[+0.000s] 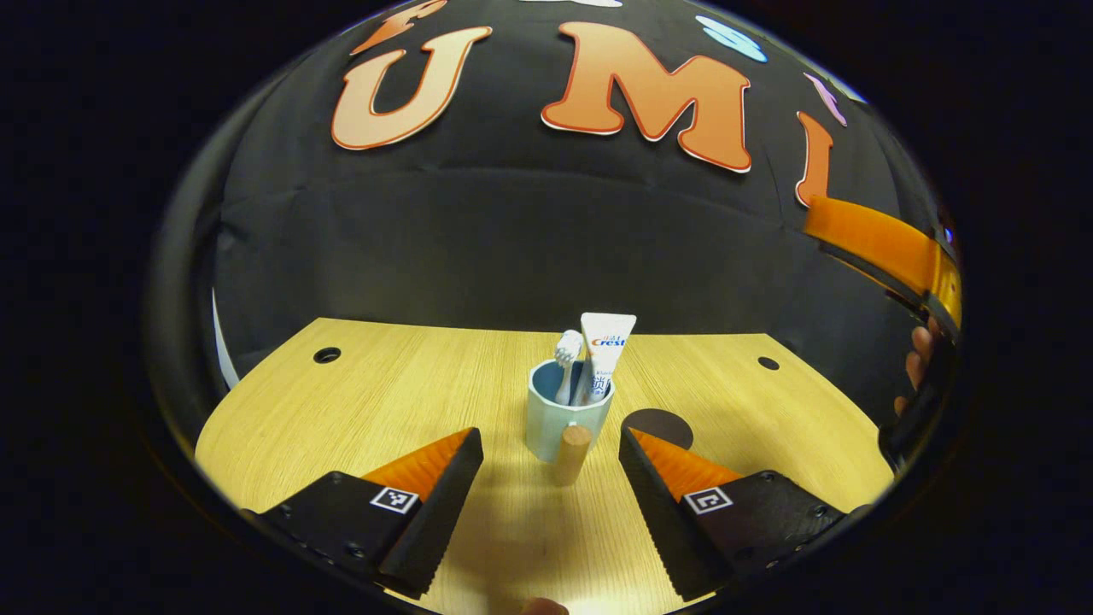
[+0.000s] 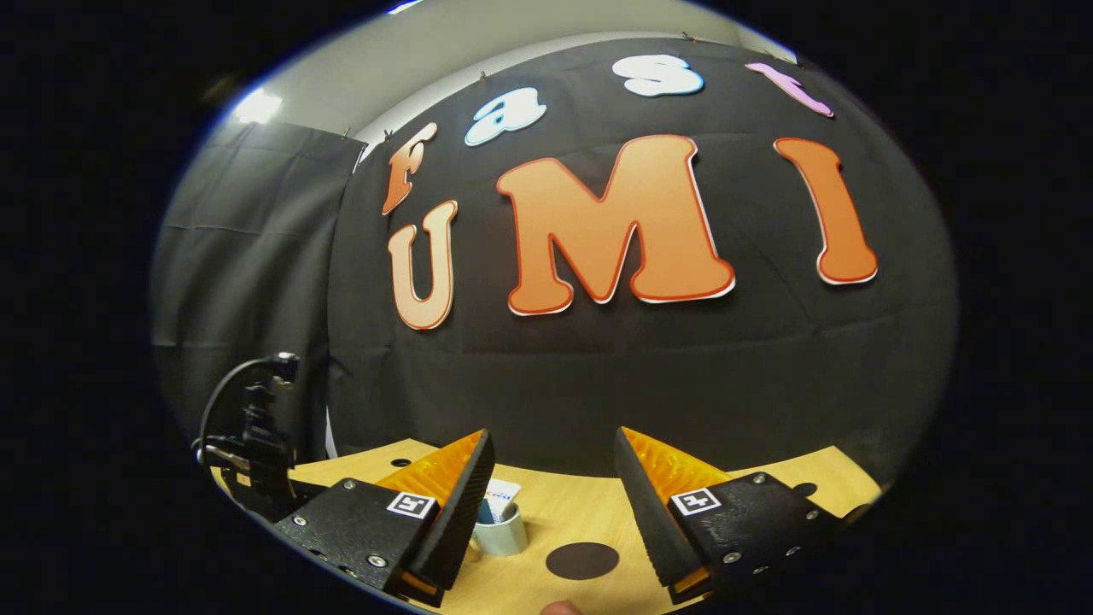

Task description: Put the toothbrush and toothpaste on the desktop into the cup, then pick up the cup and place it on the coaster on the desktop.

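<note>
In the left gripper view, the left hand-held gripper [image 1: 551, 461] is seen at the bottom of the frame with its jaws spread wide and nothing held between them. Just beyond the fingertips, at the centre of the frame, the pale blue cup [image 1: 564, 418] stands upright on the wooden desk [image 1: 341, 410], its wooden handle turned toward the camera. The toothbrush [image 1: 567, 359] and the toothpaste [image 1: 604, 350] are seen standing inside the cup, their tops rising above its rim. The dark round coaster [image 1: 662, 423] lies flat on the desk just right of the cup, partly hidden behind the right finger. In the right gripper view, the right hand-held gripper [image 2: 553, 478] is seen at the bottom of the frame, likewise open and empty, raised above the desk. The cup [image 2: 502, 534] appears low in that frame beside the left finger, and the coaster [image 2: 582, 560] lies to its right, apart from it.
</note>
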Motion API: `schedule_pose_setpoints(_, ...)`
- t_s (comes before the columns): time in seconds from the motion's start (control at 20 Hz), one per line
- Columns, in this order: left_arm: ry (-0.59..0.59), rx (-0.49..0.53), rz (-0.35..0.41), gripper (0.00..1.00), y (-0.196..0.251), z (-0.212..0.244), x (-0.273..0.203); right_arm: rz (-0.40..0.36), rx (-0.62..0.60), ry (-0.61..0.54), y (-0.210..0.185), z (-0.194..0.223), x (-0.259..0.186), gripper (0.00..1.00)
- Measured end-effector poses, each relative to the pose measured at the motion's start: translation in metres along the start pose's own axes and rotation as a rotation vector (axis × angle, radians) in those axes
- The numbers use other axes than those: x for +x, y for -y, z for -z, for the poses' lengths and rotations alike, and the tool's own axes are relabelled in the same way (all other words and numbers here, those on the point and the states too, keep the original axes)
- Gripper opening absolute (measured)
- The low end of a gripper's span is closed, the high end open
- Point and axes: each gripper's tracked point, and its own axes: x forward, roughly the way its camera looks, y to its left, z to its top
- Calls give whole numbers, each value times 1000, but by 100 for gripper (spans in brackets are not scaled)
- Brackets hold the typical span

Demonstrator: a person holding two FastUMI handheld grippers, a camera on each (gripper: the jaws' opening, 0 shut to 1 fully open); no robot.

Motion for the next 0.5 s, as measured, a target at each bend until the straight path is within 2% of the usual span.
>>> schedule_pose_setpoints(0.35,-131,18,18,96,10,-19,27,51,-52,28,31,-28,-47,86)
schedule_pose_setpoints(0.4,-159,21,19,96,12,-21,31,53,-68,31,33,-31,-53,92)
schedule_pose_setpoints(0.45,-187,21,19,96,13,-18,30,57,-82,39,35,-35,-59,92)
schedule_pose_setpoints(0.5,-221,26,18,96,13,-15,31,59,-92,45,36,-38,-64,86)
